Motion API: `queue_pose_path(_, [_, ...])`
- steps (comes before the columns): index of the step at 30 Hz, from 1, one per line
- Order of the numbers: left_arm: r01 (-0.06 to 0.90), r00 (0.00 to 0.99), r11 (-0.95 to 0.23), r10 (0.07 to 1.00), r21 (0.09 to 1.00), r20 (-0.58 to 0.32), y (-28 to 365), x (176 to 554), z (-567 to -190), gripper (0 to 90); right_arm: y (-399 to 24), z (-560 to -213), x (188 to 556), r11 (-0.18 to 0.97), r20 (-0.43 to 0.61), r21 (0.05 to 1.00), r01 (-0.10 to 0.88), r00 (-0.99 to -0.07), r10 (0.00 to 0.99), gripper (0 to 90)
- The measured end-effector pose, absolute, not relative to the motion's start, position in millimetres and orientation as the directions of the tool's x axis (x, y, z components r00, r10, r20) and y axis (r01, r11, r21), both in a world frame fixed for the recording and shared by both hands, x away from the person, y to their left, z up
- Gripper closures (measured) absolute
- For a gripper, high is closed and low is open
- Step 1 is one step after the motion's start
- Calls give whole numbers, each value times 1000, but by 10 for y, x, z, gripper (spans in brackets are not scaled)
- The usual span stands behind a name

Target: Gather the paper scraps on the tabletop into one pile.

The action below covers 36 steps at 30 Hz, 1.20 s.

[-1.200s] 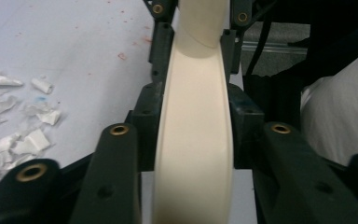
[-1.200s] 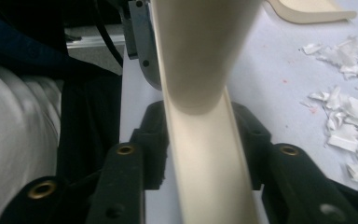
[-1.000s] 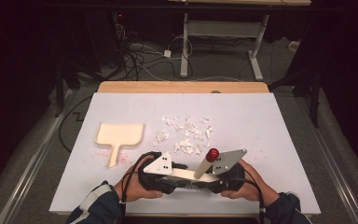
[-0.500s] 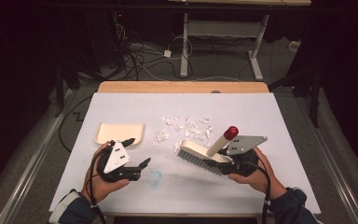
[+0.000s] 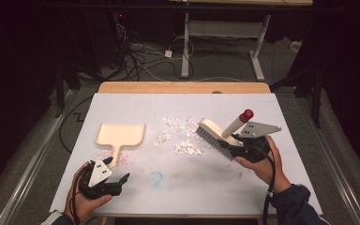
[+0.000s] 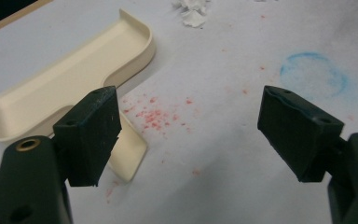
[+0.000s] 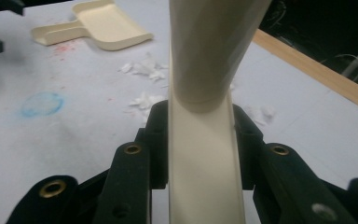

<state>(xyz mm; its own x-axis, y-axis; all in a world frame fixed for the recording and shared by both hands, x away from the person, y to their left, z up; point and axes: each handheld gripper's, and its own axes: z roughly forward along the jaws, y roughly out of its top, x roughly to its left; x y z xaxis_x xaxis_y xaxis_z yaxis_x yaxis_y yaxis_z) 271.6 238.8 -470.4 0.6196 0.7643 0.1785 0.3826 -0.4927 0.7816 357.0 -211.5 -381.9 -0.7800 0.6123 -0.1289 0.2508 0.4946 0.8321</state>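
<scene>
A cream brush (image 5: 212,130) with grey bristles and a red-tipped handle (image 5: 247,114) hangs tilted just right of the white paper scraps (image 5: 183,137). My right gripper (image 5: 238,146) is shut on the brush (image 7: 204,158) and its jaws clamp the cream body from both sides. A cream dustpan (image 5: 120,134) lies flat at the left, handle toward me. My left gripper (image 5: 118,170) is near the front left edge, just short of that handle (image 6: 129,158). Its jaws have just been opening and stand wide (image 6: 186,135) with nothing between them.
A blue ring mark (image 5: 155,178) and red specks (image 6: 154,116) stain the white table cover (image 5: 281,183). A wooden table edge (image 5: 183,87) runs along the back. Cables and a desk frame (image 5: 220,33) stand on the dark floor beyond.
The left gripper has come off the brush at the front middle and moved left to the dustpan's handle, jaws wider. The right gripper carried the brush right and back, beside the scraps.
</scene>
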Motion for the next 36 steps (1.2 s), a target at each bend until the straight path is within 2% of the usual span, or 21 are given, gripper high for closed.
queue_pose_path(6, [398, 610, -491, 772, 775, 176, 2405, 2700, -4713, 211, -2152, -3795, 3812, 504, -182, 828, 246, -732, 656, 676])
queue_pose_path(10, [394, 616, -500, 766, 771, 182, 2371, 2705, -4715, 211, -2111, -3738, 4145, 518, -226, 821, 239, -697, 681, 676])
queue_pose_path(11, [396, 616, -504, 766, 768, 185, 2361, 2711, -4719, 211, -2044, -3747, 4329, 531, -254, 813, 239, -676, 692, 676])
queue_pose_path(14, [405, 617, -502, 767, 764, 176, 2354, 2731, -4733, 211, -1952, -3789, 4495, 565, -301, 792, 229, -660, 689, 676])
queue_pose_path(17, [416, 618, -503, 768, 757, 170, 2358, 2754, -4755, 211, -1777, -3940, 4812, 583, -320, 775, 244, -643, 695, 676])
queue_pose_path(22, [427, 628, -514, 761, 744, 166, 2331, 2773, -4774, 211, -1609, -4184, 5085, 677, -428, 689, 257, -609, 668, 677])
queue_pose_path(26, [424, 643, -526, 748, 737, 164, 2315, 2762, -4792, 211, -1563, -4321, 5156, 723, -465, 637, 268, -614, 638, 676])
queue_pose_path(29, [429, 652, -526, 743, 734, 151, 2318, 2761, -4802, 211, -1528, -4395, 5092, 700, -410, 661, 271, -651, 639, 675])
queue_pose_path(36, [406, 691, -533, 711, 742, 133, 2273, 2750, -4812, 211, -1463, -4513, 4783, 687, -396, 695, 213, -684, 612, 672])
